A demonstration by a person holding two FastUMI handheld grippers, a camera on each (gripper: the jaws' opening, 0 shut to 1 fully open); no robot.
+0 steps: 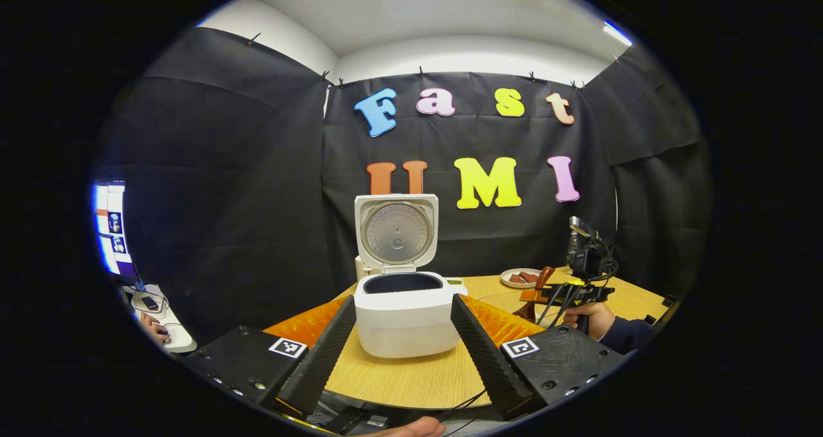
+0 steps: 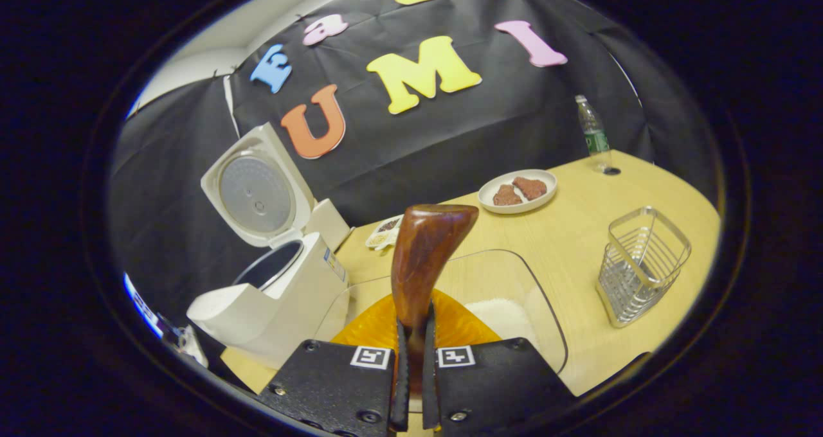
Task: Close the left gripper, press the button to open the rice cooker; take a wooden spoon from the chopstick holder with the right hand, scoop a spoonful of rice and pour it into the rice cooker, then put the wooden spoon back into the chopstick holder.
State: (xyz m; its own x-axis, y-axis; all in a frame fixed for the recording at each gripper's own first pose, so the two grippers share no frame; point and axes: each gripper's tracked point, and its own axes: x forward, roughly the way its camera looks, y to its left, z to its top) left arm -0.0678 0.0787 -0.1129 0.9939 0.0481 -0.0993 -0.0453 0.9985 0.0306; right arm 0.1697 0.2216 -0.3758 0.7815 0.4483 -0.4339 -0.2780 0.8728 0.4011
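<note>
Left gripper view: tabletop [image 1: 411, 376] carries the open cooker [image 1: 404, 312], framed by the spread left claw [image 1: 403, 353]. Right gripper view: right claw [image 2: 414, 373] clenched on the spoon [image 2: 424, 257] above the rice [image 2: 505, 315]; holder [image 2: 640, 267] stands right.

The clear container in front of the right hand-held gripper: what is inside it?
The clear container holds a white heap, apparently rice. The wooden spoon and right hand-held gripper cover the rest.
</note>
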